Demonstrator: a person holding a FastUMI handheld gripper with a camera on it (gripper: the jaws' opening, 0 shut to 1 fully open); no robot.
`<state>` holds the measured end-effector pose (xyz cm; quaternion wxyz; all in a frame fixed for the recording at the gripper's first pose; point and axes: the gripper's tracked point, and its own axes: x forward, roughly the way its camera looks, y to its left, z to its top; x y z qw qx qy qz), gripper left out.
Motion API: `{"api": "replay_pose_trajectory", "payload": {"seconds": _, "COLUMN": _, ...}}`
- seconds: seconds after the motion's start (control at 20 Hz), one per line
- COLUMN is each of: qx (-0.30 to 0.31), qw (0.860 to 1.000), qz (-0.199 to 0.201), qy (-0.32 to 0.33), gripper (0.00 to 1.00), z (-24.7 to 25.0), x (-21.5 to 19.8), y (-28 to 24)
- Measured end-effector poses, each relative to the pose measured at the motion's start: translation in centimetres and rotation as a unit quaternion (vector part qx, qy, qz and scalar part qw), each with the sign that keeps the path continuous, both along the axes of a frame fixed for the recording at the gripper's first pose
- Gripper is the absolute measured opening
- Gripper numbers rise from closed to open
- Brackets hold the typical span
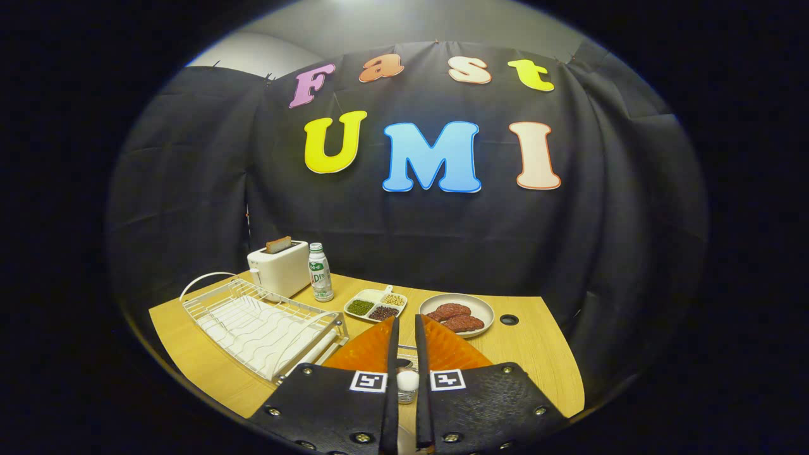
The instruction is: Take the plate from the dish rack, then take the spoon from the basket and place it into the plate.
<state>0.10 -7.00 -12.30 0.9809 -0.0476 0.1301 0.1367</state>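
Two black fingers of the gripper stand nearly parallel with a narrow gap between them, and a metallic shape, apparently the spoon, lies in that gap, though whether the fingers press on it I cannot tell; the orange plate sits directly under and just ahead of the fingers on the wooden table; the white dish rack lies to the left of the fingers, touching or nearly touching the plate; beyond the rack stand a white toaster and a small bottle; ahead of the fingertips rests a divided dish of beans, and just right of it a grey plate with brown patties.
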Motion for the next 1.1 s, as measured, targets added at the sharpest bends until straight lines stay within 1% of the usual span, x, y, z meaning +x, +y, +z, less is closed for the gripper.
{"api": "replay_pose_trajectory", "payload": {"seconds": 0.05, "qx": 0.004, "qw": 1.0, "qz": -0.004, "qy": -0.001, "gripper": 0.1, "z": 1.5, "x": -0.7, "y": -0.2}}
{"api": "replay_pose_trajectory", "payload": {"seconds": 0.15, "qx": 0.035, "qw": 0.999, "qz": -0.007, "qy": -0.008, "gripper": 0.1, "z": 3.8, "x": -2.1, "y": 0.4}}
{"api": "replay_pose_trajectory", "payload": {"seconds": 0.25, "qx": 0.036, "qw": 0.999, "qz": -0.022, "qy": -0.006, "gripper": 0.1, "z": 4.5, "x": -3.8, "y": 0.0}}
{"api": "replay_pose_trajectory", "payload": {"seconds": 0.35, "qx": 0.028, "qw": 0.999, "qz": -0.022, "qy": 0.002, "gripper": 0.1, "z": 4.5, "x": -5.1, "y": 0.3}}
{"api": "replay_pose_trajectory", "payload": {"seconds": 0.5, "qx": -0.005, "qw": 0.999, "qz": -0.026, "qy": 0.026, "gripper": 0.11, "z": 3.1, "x": -6.7, "y": -0.2}}
{"api": "replay_pose_trajectory", "payload": {"seconds": 0.65, "qx": -0.018, "qw": 0.998, "qz": -0.017, "qy": 0.051, "gripper": 0.11, "z": 1.8, "x": -7.9, "y": 0.4}}
{"api": "replay_pose_trajectory", "payload": {"seconds": 1.1, "qx": -0.03, "qw": 0.992, "qz": 0.016, "qy": 0.122, "gripper": 0.1, "z": -3.8, "x": -8.9, "y": 3.9}}
